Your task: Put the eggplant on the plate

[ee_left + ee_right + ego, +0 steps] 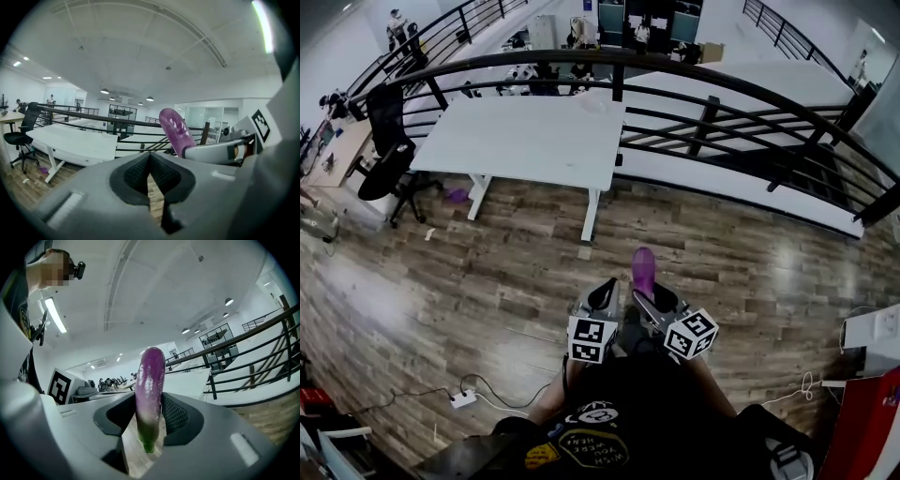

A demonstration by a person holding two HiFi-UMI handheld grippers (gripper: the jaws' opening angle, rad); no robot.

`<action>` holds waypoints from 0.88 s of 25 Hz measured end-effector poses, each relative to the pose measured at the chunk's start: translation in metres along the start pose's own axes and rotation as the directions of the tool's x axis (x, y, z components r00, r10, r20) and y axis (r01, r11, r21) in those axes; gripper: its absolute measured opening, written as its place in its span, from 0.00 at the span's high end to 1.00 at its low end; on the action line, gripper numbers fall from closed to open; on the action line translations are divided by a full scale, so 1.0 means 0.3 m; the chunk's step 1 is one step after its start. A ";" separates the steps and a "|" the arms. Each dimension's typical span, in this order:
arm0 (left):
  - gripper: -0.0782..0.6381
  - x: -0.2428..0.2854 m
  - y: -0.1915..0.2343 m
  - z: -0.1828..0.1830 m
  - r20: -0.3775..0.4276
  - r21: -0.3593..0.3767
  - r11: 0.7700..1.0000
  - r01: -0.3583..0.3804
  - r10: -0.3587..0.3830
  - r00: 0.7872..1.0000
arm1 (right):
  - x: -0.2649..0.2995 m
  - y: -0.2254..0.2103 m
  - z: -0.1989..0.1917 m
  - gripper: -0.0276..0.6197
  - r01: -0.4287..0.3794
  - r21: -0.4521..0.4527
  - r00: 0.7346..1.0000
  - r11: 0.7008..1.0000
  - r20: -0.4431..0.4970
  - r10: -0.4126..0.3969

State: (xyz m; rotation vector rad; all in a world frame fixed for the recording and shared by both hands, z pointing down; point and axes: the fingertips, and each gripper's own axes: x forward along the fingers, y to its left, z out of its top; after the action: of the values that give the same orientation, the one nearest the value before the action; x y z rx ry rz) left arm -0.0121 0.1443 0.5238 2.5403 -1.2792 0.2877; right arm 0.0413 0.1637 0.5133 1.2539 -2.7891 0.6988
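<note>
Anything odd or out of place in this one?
A small purple thing lies on the floor beside the white table, too small to identify. Otherwise nothing: the right gripper holds the eggplant.

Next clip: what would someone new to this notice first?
The purple eggplant sticks up from the right hand-held gripper, which is clamped on it, at the middle of the head view. Beside it, the left hand-held gripper is shut and empty. Beyond them stand a white table and a curved black railing; no plate shows.
</note>
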 end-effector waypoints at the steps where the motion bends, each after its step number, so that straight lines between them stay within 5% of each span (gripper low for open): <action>1: 0.88 0.024 0.007 0.005 -0.003 -0.007 1.000 0.010 -0.010 1.000 | 0.015 -0.019 0.007 0.68 0.001 0.004 1.000 1.000 -0.003 -0.001; 17: 0.88 0.505 0.173 0.257 0.034 0.050 0.998 -0.040 0.039 0.999 | 0.315 -0.433 0.305 0.68 -0.105 -0.010 0.994 0.994 0.026 0.105; 22: 0.88 0.600 0.166 0.236 -0.007 0.041 0.997 -0.068 0.069 0.998 | 0.352 -0.532 0.325 0.68 -0.129 0.001 0.992 0.992 0.006 0.129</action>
State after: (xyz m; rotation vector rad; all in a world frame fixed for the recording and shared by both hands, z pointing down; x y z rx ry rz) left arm 0.0571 -0.0431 0.5192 2.5296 -1.3728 0.3415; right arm 0.0999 -0.0427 0.5077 1.0852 -2.8958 0.7036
